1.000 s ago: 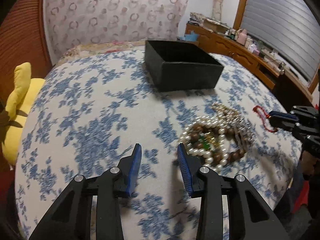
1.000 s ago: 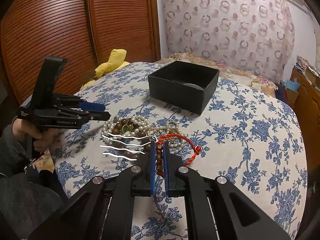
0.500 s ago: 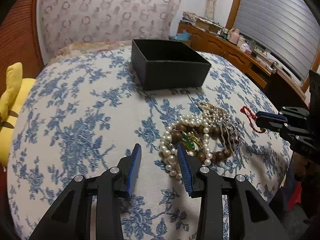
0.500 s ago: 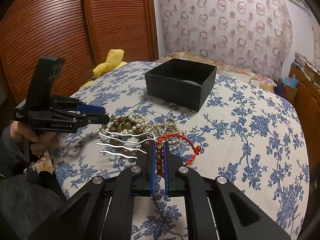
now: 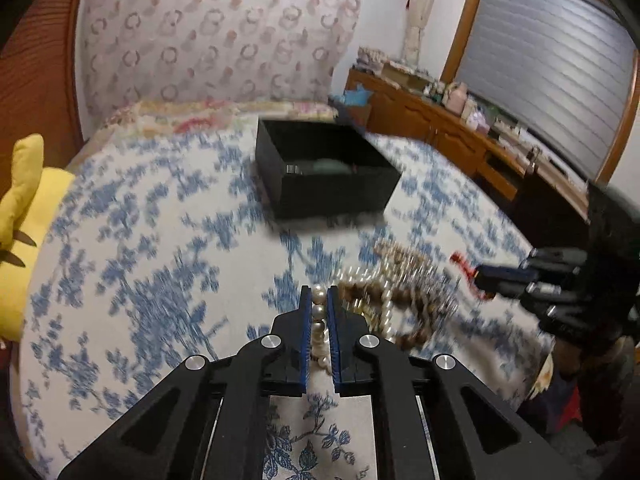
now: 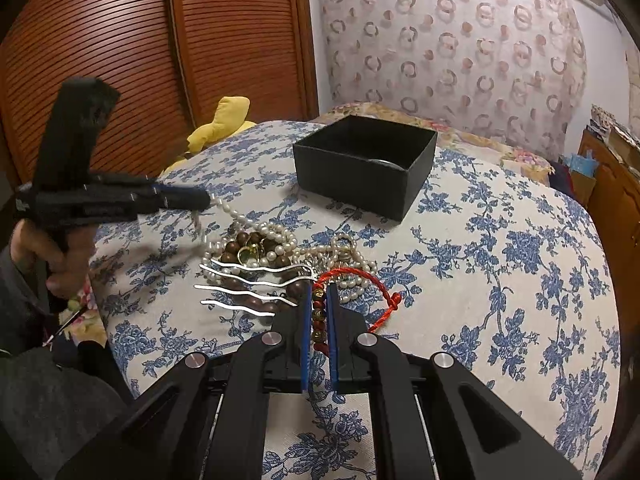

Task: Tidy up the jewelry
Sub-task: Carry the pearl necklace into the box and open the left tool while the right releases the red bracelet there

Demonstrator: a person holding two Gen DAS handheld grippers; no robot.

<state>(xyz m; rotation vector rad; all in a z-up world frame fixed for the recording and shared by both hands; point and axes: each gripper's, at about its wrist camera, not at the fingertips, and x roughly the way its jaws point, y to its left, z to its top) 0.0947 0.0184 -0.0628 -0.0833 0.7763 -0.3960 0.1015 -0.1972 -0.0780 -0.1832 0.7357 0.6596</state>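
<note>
The left gripper (image 5: 319,300) pinches the pearl strand (image 5: 319,313) at lower centre. The right gripper (image 6: 319,298) clamps the red bracelet (image 6: 352,276); the box (image 6: 362,168) sits above.

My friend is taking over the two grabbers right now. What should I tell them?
Left gripper: shut on the pearl string, which runs taut from its tips back to the pile.
Right gripper: shut on the red bead bracelet, low at the near edge of the pile.
Black box: open, beyond the pile on the flowered cover; something round already lies inside.
Done: both pieces gripped.
Left: free them from the tangle and box them, then the brown beads, the silver wavy pins and the rest.
</note>
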